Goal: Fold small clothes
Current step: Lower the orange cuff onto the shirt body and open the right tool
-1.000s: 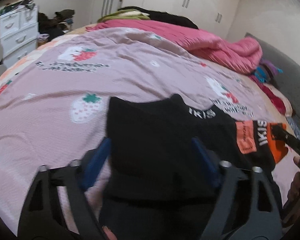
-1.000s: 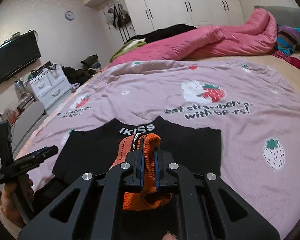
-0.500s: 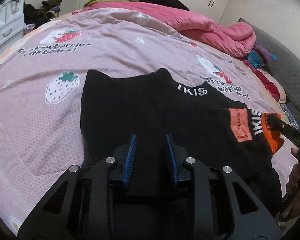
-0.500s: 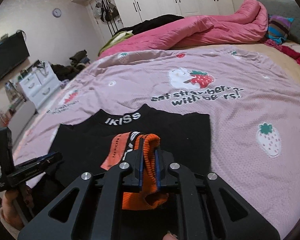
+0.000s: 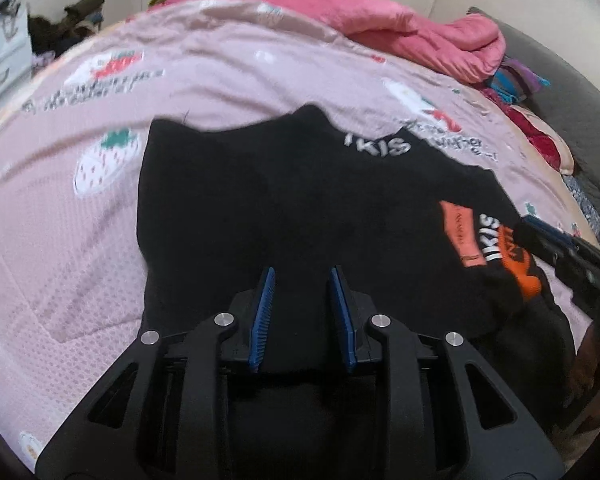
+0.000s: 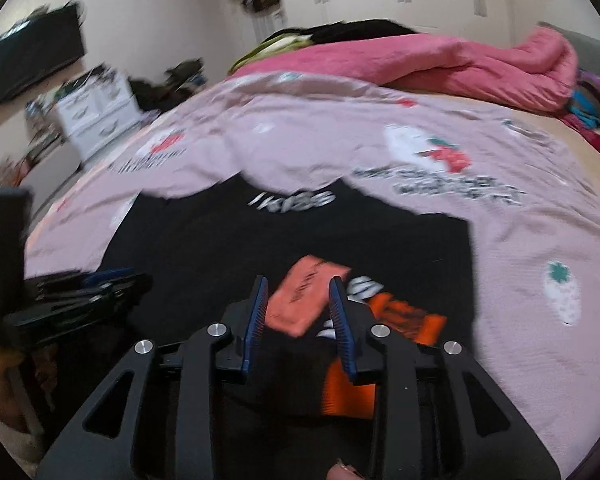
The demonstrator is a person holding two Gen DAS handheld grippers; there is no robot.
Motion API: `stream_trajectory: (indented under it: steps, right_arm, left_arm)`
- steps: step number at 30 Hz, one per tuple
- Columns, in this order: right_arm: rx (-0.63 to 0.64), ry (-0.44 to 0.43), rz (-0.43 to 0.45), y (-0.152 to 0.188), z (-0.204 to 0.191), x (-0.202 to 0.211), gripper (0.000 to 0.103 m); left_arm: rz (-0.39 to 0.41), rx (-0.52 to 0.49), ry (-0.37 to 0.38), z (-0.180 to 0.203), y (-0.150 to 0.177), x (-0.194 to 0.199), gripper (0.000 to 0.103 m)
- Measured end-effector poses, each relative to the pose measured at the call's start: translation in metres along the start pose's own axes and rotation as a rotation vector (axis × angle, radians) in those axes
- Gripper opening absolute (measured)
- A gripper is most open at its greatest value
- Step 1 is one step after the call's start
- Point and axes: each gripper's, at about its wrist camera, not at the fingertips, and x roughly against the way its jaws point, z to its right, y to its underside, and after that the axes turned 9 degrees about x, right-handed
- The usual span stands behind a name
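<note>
A black sweater (image 5: 300, 192) with white "IKISS" lettering lies flat on the bed, its sleeve folded across the body. The sleeve ends in an orange cuff (image 5: 520, 268) beside a salmon label (image 6: 308, 300). My left gripper (image 5: 302, 272) sits over the sweater's near left part, narrowed, with black cloth filling the gap between its blue pads. My right gripper (image 6: 298, 280) hangs over the sleeve end with its jaws opening. The orange cuff (image 6: 412, 316) lies loose under its right finger and nothing is pinched. Each view shows the other gripper at its edge.
The bedspread (image 5: 60, 260) is pink with strawberry prints. A pink duvet (image 5: 420, 36) is bunched along the far side, with colourful clothes (image 5: 516, 80) at the right edge. White drawers (image 6: 96, 116) and a wall TV (image 6: 32, 56) stand beyond the bed's left side.
My left jaws came in from wide to narrow around black cloth and sank a little. My right jaws let go of the orange cuff and spread as the gripper shifted sideways.
</note>
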Motion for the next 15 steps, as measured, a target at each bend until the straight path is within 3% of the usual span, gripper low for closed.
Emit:
stream_trajectory:
  steps: [5,9,11,15]
  right_arm:
    - [0.005,-0.074,-0.028,0.000,-0.019,-0.012,0.049]
    - [-0.001,-0.016,-0.113,0.006,-0.013,-0.029,0.049]
    - [0.004,0.066,-0.189,0.014,-0.004,-0.041,0.049]
    - [-0.038,0.029,-0.201,0.021,0.006,-0.043,0.048]
  left_arm:
    - [-0.021,0.066,0.056,-0.015,0.000,0.000,0.020]
    - [-0.020,0.061,0.053,-0.015,0.001,0.000,0.020]
    - [-0.020,0.058,0.051,-0.014,0.001,-0.001,0.020]
    - [-0.022,0.060,0.055,-0.013,0.002,-0.001,0.020]
